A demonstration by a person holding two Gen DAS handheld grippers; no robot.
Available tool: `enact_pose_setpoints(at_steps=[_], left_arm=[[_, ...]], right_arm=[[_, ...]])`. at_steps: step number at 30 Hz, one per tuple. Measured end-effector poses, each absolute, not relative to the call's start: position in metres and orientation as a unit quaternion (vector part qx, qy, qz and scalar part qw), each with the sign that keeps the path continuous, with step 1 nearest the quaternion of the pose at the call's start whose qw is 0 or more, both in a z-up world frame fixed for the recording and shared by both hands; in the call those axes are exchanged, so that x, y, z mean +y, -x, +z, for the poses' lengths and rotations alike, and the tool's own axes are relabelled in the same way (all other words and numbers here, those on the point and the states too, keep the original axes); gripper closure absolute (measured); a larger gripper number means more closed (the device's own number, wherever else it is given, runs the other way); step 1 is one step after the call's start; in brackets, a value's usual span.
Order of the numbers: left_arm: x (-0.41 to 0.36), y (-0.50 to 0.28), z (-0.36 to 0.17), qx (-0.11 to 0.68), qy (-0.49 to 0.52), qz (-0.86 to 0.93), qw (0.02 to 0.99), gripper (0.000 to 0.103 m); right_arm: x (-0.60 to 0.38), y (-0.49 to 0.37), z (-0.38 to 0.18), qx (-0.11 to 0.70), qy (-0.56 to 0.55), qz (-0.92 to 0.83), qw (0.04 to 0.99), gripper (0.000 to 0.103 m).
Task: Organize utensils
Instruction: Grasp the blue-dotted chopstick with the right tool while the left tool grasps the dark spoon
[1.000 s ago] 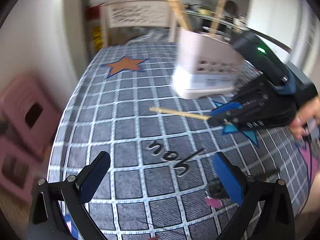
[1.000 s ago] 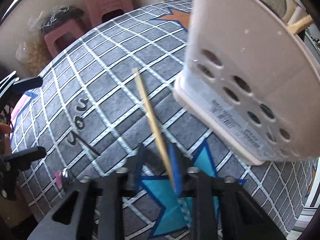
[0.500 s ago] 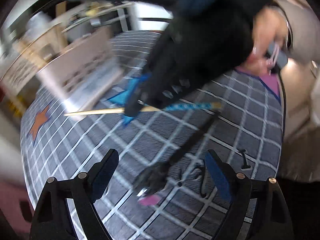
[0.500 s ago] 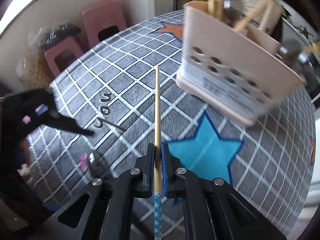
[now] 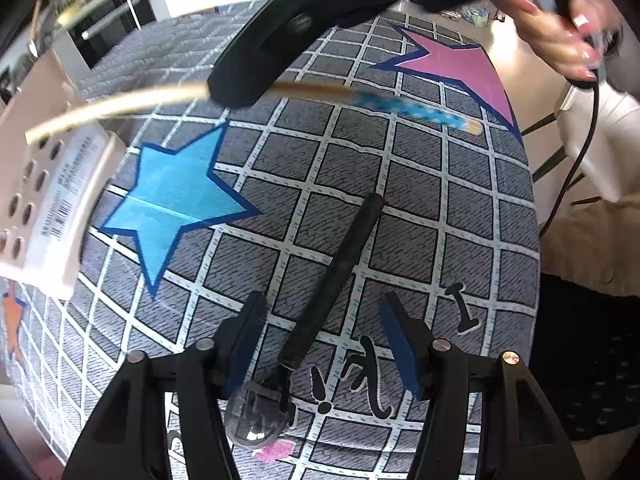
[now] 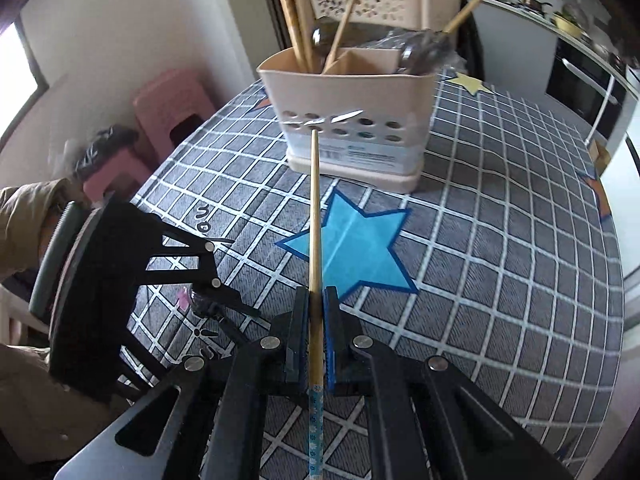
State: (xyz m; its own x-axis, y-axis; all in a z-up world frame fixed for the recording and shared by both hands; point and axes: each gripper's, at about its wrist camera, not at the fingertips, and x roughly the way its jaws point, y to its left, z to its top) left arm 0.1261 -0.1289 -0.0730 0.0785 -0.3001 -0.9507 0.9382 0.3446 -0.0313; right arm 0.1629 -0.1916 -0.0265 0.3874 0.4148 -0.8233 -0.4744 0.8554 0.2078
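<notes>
Since a moment ago the left gripper (image 5: 320, 344) has swung down over the black-handled spoon (image 5: 332, 276), which lies on the checked tablecloth (image 5: 460, 208) between its wide-open fingers, bowl end nearest the camera, untouched. Clamped tight between the fingers of the right gripper (image 6: 316, 320), the chopstick (image 6: 315, 216) now points straight ahead, lifted clear of the cloth, its tip aimed at the beige utensil holder (image 6: 352, 120) standing beyond the blue star (image 6: 352, 248).
</notes>
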Motion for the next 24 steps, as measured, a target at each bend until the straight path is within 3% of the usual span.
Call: enact_pose_setpoints(at_steps=[2, 3, 5, 6, 10, 24], left_arm=[[-0.134, -0.126, -0.072, 0.493, -0.339, -0.471, 0.648, 0.014], [-0.137, -0.127, -0.071, 0.495, -0.34, -0.472, 0.645, 0.019], [-0.142, -0.122, -0.068, 0.491, -0.343, -0.48, 0.641, 0.054], [-0.148, -0.121, -0.066, 0.494, -0.34, -0.477, 0.642, 0.059], [-0.139, -0.116, -0.063, 0.485, -0.315, -0.459, 0.675, 0.059], [-0.06, -0.113, -0.019, 0.425, -0.065, -0.316, 0.846, 0.059]], right_arm=[[-0.2, -0.16, -0.024, 0.482, 0.021, 0.263, 0.836, 0.096], [-0.203, -0.159, -0.024, 0.481, 0.015, 0.261, 0.837, 0.096], [-0.204, -0.156, -0.025, 0.479, 0.004, 0.257, 0.84, 0.096], [-0.205, -0.154, -0.025, 0.477, -0.001, 0.256, 0.841, 0.096], [-0.204, -0.147, -0.026, 0.473, -0.012, 0.253, 0.844, 0.096], [-0.202, -0.128, -0.022, 0.437, -0.089, 0.221, 0.867, 0.096]])
